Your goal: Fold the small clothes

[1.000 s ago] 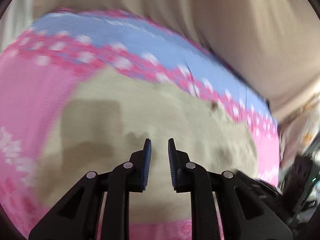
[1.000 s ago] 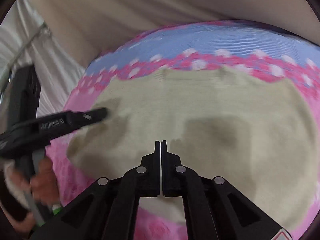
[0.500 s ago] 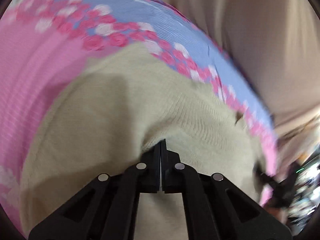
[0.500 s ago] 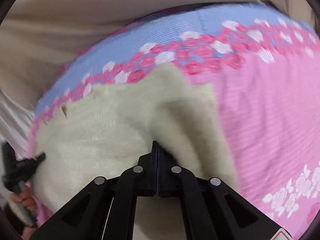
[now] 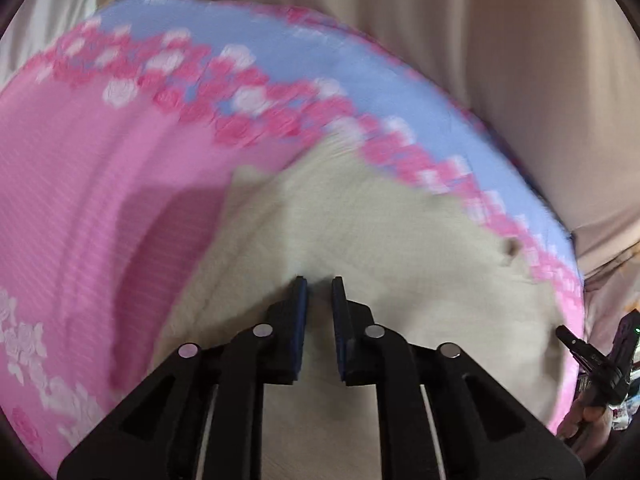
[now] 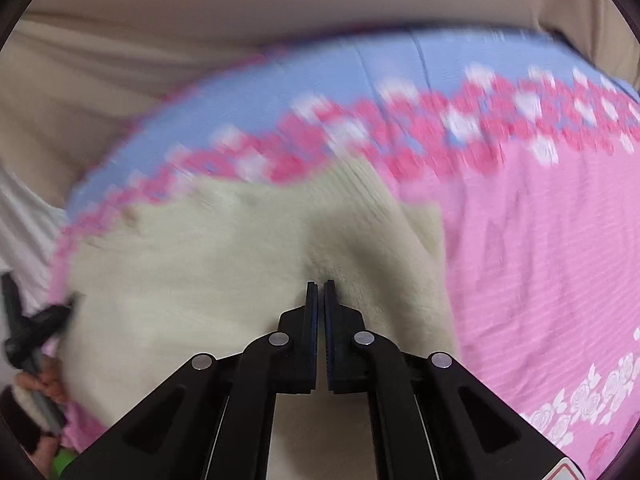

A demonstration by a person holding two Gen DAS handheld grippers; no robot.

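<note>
1 cream knit garment [image 5: 400,248] lies on a pink floral bedspread [image 5: 100,200], its far edge toward 12 o'clock at the blue border, apparently laid flat for folding. The left tongs [image 5: 319,286], jaws just eased slightly apart, rest on the knit without pinching it. The right tongs [image 6: 321,288] are pressed together on a raised ridge of the knit, seemingly carrying a fold. 2 tongs, 1 garment.

No readable text, label, brand or number shows in either wrist view.
</note>
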